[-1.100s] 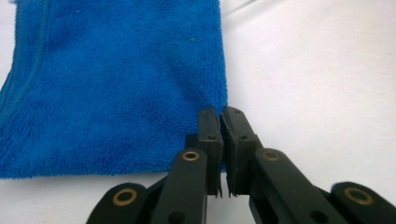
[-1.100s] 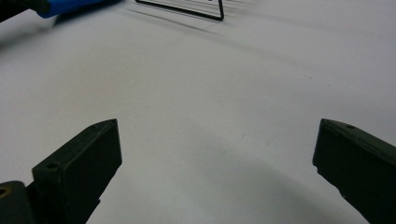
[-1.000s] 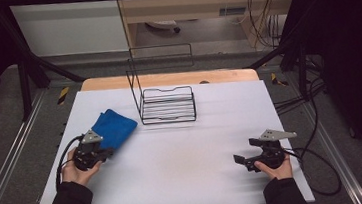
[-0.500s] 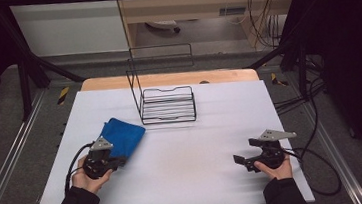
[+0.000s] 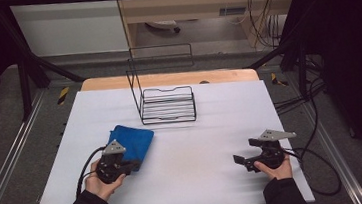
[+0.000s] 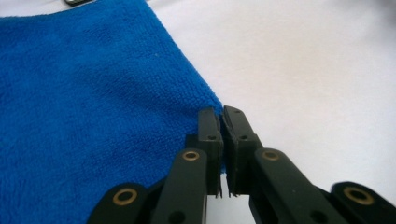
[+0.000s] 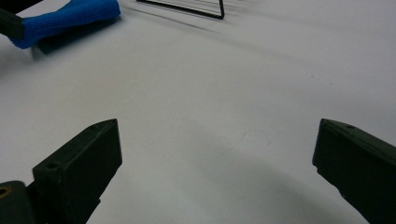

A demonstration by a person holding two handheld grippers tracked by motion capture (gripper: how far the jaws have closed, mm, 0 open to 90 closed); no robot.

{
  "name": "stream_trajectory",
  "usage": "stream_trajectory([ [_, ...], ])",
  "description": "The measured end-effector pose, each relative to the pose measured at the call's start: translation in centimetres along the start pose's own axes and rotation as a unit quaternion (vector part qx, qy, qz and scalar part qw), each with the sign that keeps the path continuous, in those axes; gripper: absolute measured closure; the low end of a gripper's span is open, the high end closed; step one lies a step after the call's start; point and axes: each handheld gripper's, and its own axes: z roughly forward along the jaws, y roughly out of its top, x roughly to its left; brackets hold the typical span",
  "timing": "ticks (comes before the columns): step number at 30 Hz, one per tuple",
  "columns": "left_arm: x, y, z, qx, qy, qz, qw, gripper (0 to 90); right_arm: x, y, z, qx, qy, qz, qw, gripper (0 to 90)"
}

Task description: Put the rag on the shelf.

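A folded blue cloth [image 5: 131,143] lies on the white table [image 5: 207,129], left of centre. My left gripper [image 5: 134,165] is at the cloth's near corner and is shut on it. In the left gripper view the two black jaws [image 6: 221,140] pinch the blue cloth [image 6: 93,116] at its corner edge. My right gripper [image 5: 237,160] rests near the table's front right, held by a hand, with its jaws wide apart. In the right gripper view nothing lies between its fingers [image 7: 79,163], and the blue cloth [image 7: 65,18] shows far off at the upper left.
A black wire rack [image 5: 166,103] with a tall upright end stands at the back centre of the table. A wooden strip [image 5: 166,78] runs along the far edge. Cables [image 5: 321,169] trail off the right side. Dark frame posts flank the table.
My left gripper has moved to the right and toward the near edge, dragging the blue cloth with it. The right gripper has stayed where it was.
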Motion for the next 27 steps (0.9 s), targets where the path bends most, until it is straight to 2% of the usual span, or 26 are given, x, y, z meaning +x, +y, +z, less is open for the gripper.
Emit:
stream_trajectory([
  [1,0.0,0.0,0.0,0.0,0.0,0.0,1.0,86.0,0.0,0.0,0.0,0.0,0.0,0.0,1.0,1.9],
  [4,-1.3,0.1,0.5,-0.001,-0.012,0.004,0.9999,85.9,0.0,0.0,0.0,0.0,0.0,0.0,1.0,1.9],
  [10,-2.9,0.4,1.2,-0.005,-0.03,0.007,0.9995,85.9,0.0,0.0,0.1,0.001,0.0,-0.002,1.0,1.9],
  [19,-5.9,0.8,2.5,-0.011,-0.062,0.025,0.9977,85.7,0.0,0.0,0.1,0.001,0.0,-0.004,1.0,1.9],
  [22,-6.1,0.8,2.8,-0.007,-0.062,0.029,0.9976,84.7,0.0,0.0,0.1,0.002,0.0,-0.002,1.0,2.0],
  [24,-6.1,0.7,3.1,-0.003,-0.061,0.03,0.9977,81.7,0.1,-0.1,0.1,0.003,0.001,0.001,1.0,2.0],
  [27,-5.8,0.7,3.3,0.003,-0.06,0.028,0.9978,67.7,0.1,0.0,0.1,0.002,0.001,0.001,1.0,2.1],
])
